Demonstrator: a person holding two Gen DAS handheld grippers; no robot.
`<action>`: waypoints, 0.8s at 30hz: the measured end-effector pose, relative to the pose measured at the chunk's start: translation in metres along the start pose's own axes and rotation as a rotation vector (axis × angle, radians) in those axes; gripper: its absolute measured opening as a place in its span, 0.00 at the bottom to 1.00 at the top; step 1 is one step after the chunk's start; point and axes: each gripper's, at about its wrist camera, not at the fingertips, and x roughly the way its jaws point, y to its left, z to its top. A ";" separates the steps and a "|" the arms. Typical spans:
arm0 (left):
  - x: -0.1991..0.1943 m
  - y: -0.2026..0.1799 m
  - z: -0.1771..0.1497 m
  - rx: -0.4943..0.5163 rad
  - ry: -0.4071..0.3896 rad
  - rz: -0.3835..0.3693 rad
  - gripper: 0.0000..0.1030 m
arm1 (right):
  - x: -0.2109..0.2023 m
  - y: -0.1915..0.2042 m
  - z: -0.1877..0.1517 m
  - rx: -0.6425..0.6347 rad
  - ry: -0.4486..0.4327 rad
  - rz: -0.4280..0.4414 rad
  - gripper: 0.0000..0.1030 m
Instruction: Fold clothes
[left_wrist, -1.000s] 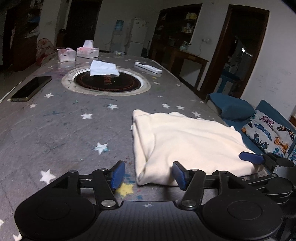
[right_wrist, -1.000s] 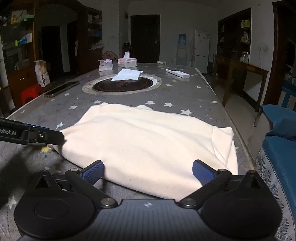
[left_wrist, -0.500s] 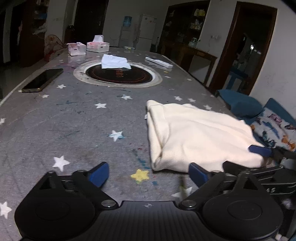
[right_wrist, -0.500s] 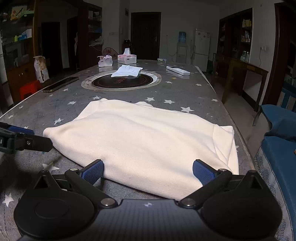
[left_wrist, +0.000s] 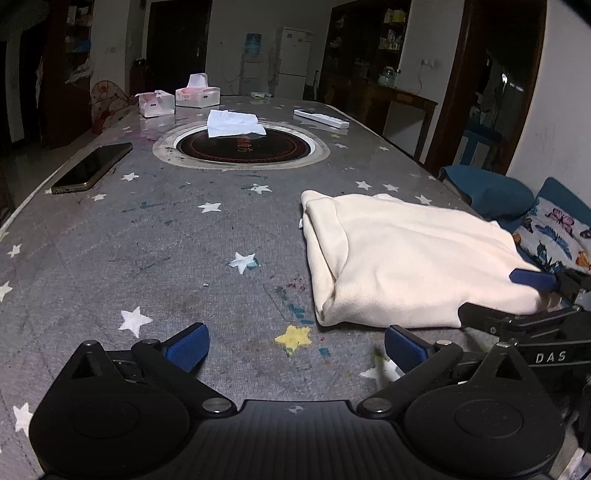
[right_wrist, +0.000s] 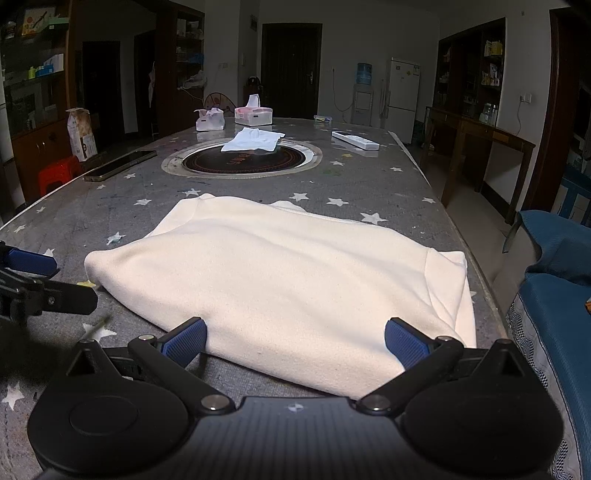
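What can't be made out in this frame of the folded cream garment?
- Garment near edge: right wrist view, hidden behind the right tool body.
- Garment type and inner layers: both views, the top fold covers them.
- Garment's right corner: left wrist view, blocked by the right tool's fingers.
- Print on the round table inset: both views, too small, partly under a white cloth.

Cream garment (right_wrist: 295, 280) — folded, flat on table
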 end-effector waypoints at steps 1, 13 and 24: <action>0.000 -0.001 0.000 0.008 0.001 0.005 1.00 | 0.000 0.000 0.000 0.000 0.000 0.000 1.00; 0.006 -0.013 -0.002 0.061 0.016 0.073 1.00 | 0.000 0.000 0.000 -0.001 0.000 0.000 1.00; 0.007 -0.016 -0.007 0.080 -0.002 0.091 1.00 | 0.000 0.000 0.000 -0.001 0.000 -0.001 1.00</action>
